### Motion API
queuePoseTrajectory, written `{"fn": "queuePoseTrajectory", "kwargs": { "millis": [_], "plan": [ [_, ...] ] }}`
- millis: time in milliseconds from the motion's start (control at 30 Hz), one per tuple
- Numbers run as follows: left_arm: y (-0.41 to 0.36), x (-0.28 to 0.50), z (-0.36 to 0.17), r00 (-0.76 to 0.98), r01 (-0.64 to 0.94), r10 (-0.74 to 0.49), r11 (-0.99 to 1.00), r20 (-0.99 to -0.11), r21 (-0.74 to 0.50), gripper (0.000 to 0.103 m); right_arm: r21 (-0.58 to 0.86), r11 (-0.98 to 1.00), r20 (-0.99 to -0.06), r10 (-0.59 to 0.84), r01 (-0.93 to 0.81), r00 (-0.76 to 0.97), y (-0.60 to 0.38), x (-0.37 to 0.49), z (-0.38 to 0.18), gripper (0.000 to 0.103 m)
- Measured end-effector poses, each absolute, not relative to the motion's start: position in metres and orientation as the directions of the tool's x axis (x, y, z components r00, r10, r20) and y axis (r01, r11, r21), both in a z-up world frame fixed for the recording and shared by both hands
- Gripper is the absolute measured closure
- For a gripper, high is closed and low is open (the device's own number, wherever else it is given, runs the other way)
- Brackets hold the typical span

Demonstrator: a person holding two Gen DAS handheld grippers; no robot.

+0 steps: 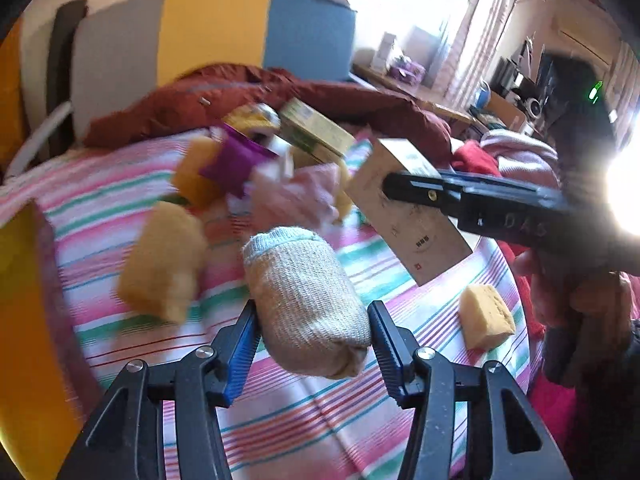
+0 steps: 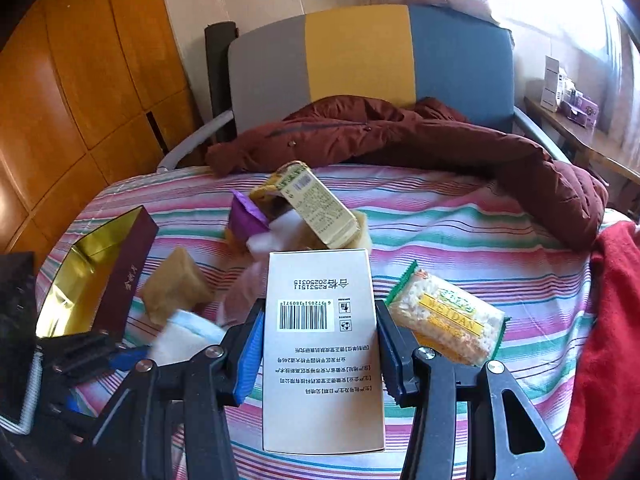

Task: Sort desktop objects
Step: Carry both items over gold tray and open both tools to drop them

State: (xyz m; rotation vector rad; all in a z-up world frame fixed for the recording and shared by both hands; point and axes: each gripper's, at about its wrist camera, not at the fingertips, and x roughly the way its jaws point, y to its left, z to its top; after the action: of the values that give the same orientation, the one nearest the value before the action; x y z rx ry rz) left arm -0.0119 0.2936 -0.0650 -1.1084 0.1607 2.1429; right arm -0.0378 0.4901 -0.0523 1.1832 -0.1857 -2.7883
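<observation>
Left wrist view: left gripper (image 1: 314, 334) clamps a beige knitted sock roll (image 1: 306, 304) above the striped bedcover (image 1: 420, 412), right gripper (image 2: 320, 344) pinches a white barcoded carton (image 2: 322, 344); soft roll may slip.

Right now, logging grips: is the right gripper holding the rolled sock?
No, the right gripper clamps a beige barcoded box.

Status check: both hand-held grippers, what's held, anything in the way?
Left hand-held gripper around rolled sock. Right clamps white box. Loose pile ahead.
</observation>
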Motion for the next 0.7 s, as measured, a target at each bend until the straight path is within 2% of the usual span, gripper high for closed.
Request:
{"fn": "queuePoseTrajectory", "kwargs": {
  "millis": [300,433,700],
  "plan": [
    [0.192,-0.017,-0.033,-0.535,-0.482,0.431,-0.862,-0.726,-0.157,0.049,0.160,-0.982,-0.688,-0.182,0.098,-0.703,0.461,-0.033,-0.041,0.053],
    [0.136,-0.019,-0.030,-0.593,-0.371,0.343,-0.919,-0.728,-0.131,0.049,0.162,-0.977,-0.667,-0.212,0.138,-0.714,0.438,-0.031,-0.025,0.053],
    [0.050,-0.017,-0.047,-0.636,-0.171,0.159,-0.983,-0.755,-0.063,0.048,0.202,-0.932,-0.637,-0.359,0.301,-0.682,0.349,-0.041,0.001,0.053]
  ]
}}
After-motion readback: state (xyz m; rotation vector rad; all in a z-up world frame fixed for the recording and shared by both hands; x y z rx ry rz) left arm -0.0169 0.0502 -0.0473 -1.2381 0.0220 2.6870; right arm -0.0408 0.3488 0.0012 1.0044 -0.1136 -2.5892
